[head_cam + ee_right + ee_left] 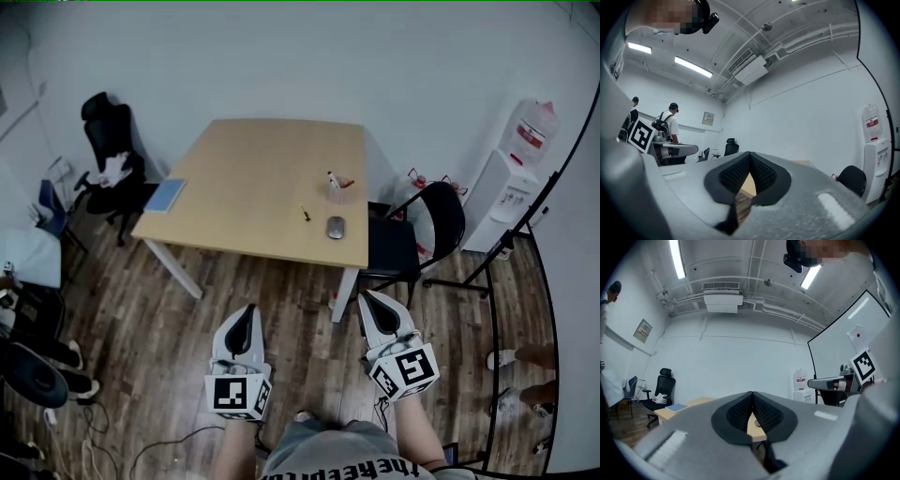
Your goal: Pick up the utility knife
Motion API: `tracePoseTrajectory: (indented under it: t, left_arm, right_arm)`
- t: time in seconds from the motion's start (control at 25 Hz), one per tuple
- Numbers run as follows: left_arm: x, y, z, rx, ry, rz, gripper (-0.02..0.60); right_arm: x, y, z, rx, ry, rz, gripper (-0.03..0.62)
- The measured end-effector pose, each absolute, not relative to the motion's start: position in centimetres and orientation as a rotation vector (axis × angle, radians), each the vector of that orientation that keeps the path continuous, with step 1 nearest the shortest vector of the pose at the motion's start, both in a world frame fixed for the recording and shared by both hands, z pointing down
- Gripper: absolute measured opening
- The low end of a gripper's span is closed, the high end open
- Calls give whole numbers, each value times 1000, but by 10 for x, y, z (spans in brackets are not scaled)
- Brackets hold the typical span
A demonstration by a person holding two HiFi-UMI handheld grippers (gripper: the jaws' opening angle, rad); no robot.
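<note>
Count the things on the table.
4: a blue book at the left corner, a utility knife near the middle, a mouse beside it, a pen cup behind the mouse. Tiny items could be missed.

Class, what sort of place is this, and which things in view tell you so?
Most likely an office or workroom: a wooden table with a computer mouse on it, a black office chair nearby, and a water dispenser.
</note>
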State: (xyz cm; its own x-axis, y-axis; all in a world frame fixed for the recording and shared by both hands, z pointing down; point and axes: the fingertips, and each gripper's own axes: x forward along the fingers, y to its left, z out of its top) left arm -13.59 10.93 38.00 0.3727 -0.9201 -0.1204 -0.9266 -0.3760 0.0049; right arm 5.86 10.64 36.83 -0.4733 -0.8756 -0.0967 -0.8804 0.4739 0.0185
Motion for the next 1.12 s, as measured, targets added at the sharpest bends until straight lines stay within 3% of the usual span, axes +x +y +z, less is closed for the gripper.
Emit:
tracePoseTrajectory:
  t: [0.6,1.12]
  left_arm:
    - [-143,81,389,-2615,1652,148,20]
    - [-127,9,381,-2590,1685,143,20]
  right_arm:
    - [56,91,379,-1672,2588,85,2]
    - [67,9,373,-1626,2621,92,2]
